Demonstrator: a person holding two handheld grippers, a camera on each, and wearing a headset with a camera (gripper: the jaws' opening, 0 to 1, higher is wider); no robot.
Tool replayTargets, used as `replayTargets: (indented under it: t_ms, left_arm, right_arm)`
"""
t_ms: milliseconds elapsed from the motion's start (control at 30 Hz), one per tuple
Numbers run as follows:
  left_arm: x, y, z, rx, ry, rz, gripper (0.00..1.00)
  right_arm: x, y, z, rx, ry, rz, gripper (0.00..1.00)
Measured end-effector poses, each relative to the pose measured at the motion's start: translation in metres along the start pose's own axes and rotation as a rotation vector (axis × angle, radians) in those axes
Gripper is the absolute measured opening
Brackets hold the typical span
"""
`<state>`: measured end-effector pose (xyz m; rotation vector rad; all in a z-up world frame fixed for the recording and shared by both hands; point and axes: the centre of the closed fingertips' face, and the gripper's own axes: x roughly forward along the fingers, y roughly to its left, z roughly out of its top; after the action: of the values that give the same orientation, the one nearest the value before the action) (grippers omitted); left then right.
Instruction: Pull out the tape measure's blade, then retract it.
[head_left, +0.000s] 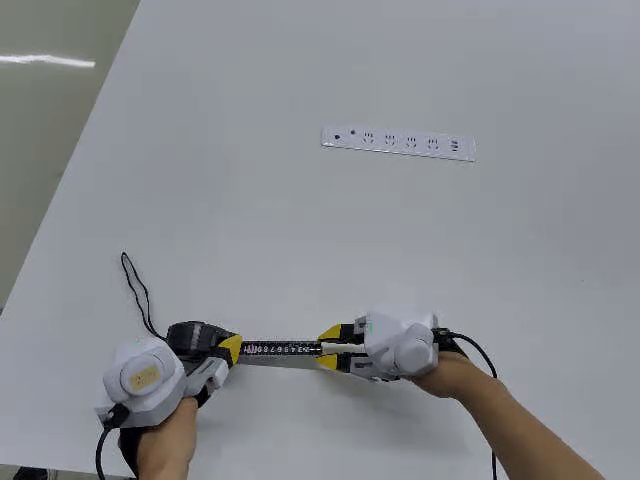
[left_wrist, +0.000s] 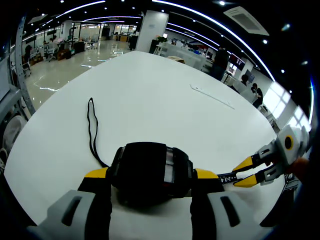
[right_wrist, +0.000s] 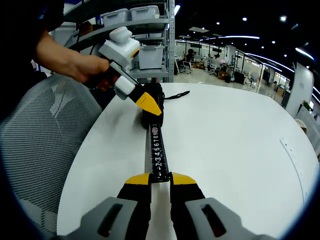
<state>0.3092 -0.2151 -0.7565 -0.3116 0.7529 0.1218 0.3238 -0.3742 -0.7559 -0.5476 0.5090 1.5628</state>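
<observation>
A black tape measure case (head_left: 195, 338) (left_wrist: 150, 172) (right_wrist: 152, 102) sits on the white table (head_left: 330, 230), held between the yellow-tipped jaws of my left gripper (head_left: 222, 358) (left_wrist: 151, 176). Its blade (head_left: 280, 349) (right_wrist: 157, 150), black with white numerals, is drawn out a short way to the right. My right gripper (head_left: 328, 347) (right_wrist: 160, 178) is shut on the blade's end. The right gripper (left_wrist: 243, 172) also comes into the left gripper view from the right. A black wrist cord (head_left: 138, 290) (left_wrist: 93, 127) trails from the case.
A white power strip (head_left: 398, 142) (left_wrist: 212, 96) lies farther back on the table. The table's left edge (head_left: 70, 170) borders a glossy floor. Shelves with bins (right_wrist: 135, 30) and a mesh chair (right_wrist: 40, 140) stand beyond the table in the right gripper view.
</observation>
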Motion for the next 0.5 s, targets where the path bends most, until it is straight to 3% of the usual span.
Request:
replayTargets:
  t_ms: [500]
  left_arm:
    - [-0.0008,-0.0008,0.0003,0.001,0.001,-0.001,0.60]
  right_arm:
    - [0.0077,0.0004,0.0029,0.003,-0.005,0.004,0.12]
